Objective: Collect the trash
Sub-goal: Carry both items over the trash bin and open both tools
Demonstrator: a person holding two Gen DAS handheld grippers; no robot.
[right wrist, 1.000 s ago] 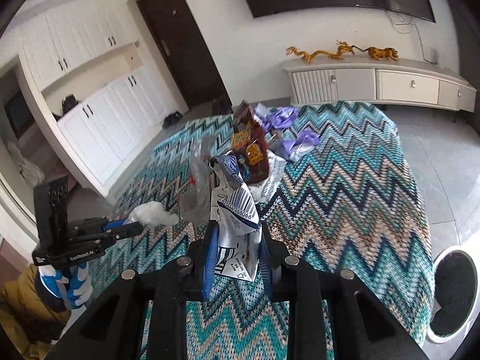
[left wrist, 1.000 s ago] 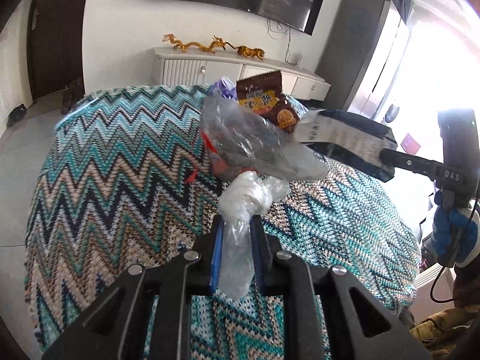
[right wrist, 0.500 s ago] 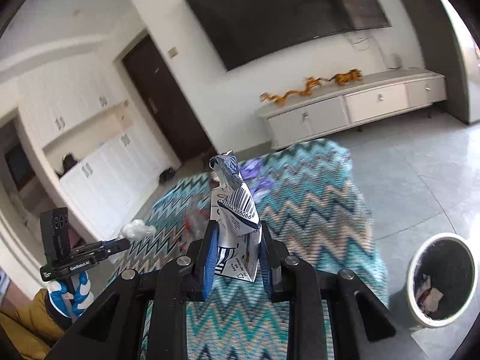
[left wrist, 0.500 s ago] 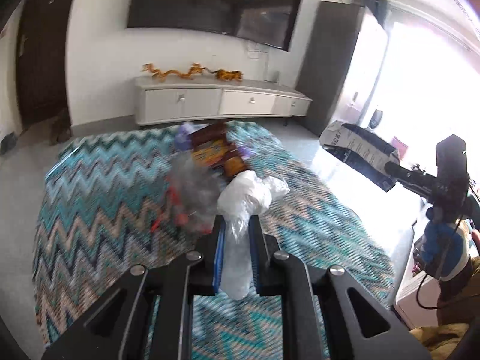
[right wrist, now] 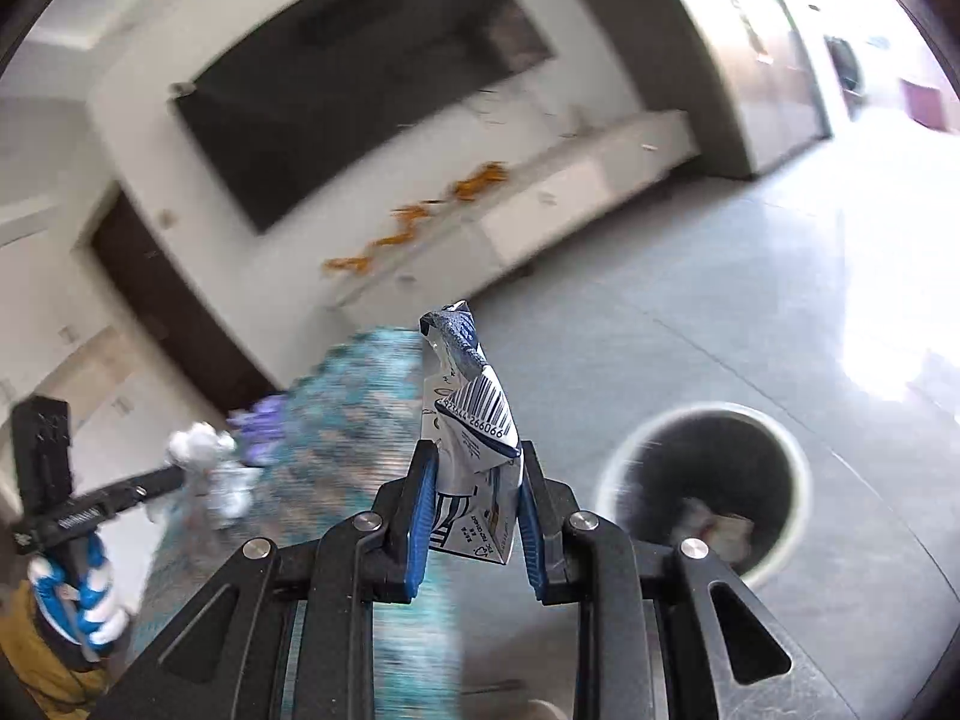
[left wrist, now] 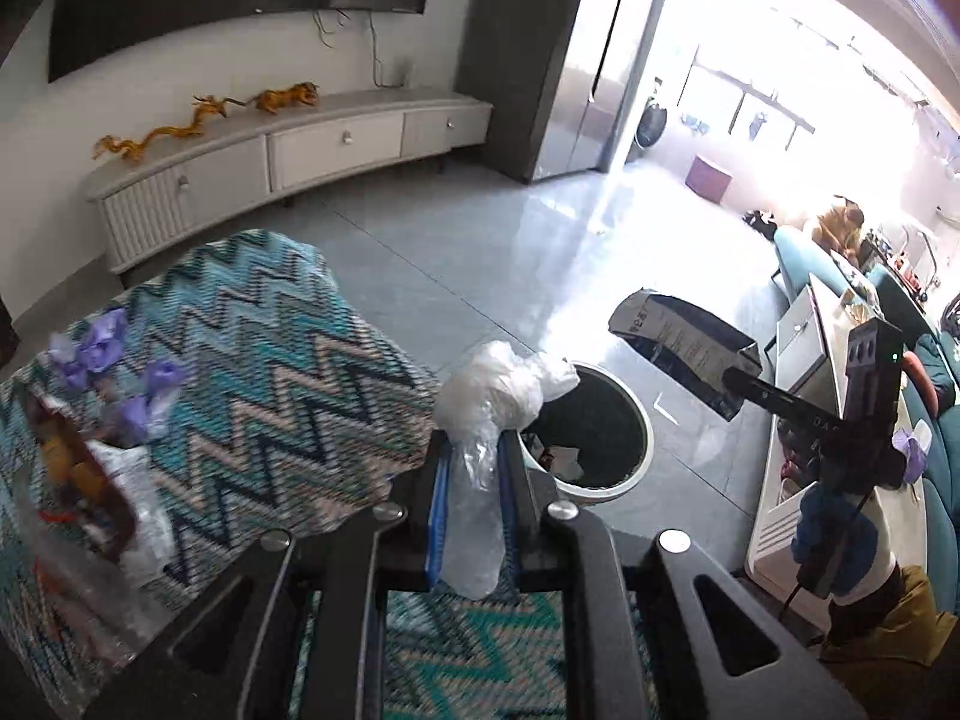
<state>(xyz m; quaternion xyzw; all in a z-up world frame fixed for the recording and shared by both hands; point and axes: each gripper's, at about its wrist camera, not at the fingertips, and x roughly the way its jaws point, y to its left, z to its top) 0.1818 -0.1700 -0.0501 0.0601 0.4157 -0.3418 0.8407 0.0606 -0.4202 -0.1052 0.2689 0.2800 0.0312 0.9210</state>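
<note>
Carton [right wrist: 474,450] crumpled (white, navy-striped)

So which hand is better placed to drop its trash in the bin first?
Left, probably: the left gripper holds its plastic bag at the bin rim, while the right gripper's carton looks further off.

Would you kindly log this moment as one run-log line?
left gripper: shut on plastic bag | right gripper: shut on crumpled carton | trash bin: on floor, holds trash
</note>
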